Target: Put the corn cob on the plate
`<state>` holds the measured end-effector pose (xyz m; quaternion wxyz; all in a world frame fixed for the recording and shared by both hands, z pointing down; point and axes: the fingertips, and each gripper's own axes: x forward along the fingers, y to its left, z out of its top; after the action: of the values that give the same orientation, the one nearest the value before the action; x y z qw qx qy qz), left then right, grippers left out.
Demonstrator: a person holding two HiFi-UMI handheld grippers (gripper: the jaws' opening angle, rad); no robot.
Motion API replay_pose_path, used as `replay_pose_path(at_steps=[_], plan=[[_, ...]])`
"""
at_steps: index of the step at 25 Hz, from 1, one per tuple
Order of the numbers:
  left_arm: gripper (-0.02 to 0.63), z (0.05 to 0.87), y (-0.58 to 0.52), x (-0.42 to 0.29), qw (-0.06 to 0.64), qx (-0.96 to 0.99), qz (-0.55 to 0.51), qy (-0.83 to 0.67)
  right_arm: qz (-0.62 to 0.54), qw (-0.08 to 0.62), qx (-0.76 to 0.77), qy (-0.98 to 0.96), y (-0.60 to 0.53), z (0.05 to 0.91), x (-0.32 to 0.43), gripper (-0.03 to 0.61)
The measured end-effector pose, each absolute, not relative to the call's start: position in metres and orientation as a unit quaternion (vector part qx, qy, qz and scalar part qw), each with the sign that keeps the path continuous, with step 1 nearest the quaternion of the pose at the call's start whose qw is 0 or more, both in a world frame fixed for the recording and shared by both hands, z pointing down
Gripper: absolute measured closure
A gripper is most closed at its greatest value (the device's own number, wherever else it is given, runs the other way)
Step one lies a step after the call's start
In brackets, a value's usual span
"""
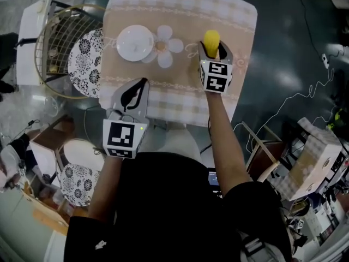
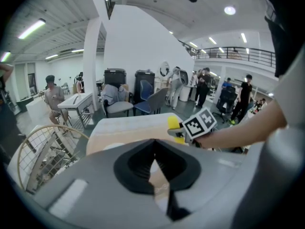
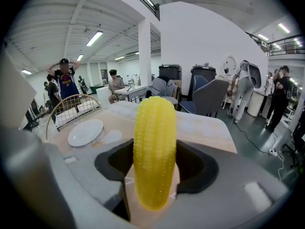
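Observation:
The yellow corn cob stands upright between the jaws of my right gripper, which is shut on it above the right half of the checked table. In the right gripper view the corn cob fills the middle, and the white plate lies to its far left. In the head view, the plate is bare and sits left of a flower print, about a hand's width from the cob. My left gripper hovers at the table's near edge, shut and holding nothing. From the left gripper view, the corn cob shows ahead to the right.
A round wire basket and a black-and-white patterned chair seat stand left of the table. Another patterned seat is at lower left. A cardboard box and cables lie on the floor to the right. People, chairs and desks fill the background.

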<state>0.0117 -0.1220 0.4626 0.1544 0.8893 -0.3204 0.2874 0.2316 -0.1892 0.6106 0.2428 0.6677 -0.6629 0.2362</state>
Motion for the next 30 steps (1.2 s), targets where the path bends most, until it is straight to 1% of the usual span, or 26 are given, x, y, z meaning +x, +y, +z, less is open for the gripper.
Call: replay_pose_path(at_steps=[7,15,30], plan=[[0.609,0.455,-0.117,0.01,0.151,0.885,0.28,-0.339,0.222,0.243,0.644,-0.69,-0.191,0.596,0.213,0.322],[0.608,0.452,-0.133,-0.034,0.146,0.875,0.274,-0.371,0.204,0.253,0.606,-0.726,-0.224,0.591,0.151,0.322],[0.608,0.461,-0.132,-0.097,0.175,0.848,0.262,-0.426,0.194,0.27,0.545,-0.77,-0.248,0.599,0.058,0.322]])
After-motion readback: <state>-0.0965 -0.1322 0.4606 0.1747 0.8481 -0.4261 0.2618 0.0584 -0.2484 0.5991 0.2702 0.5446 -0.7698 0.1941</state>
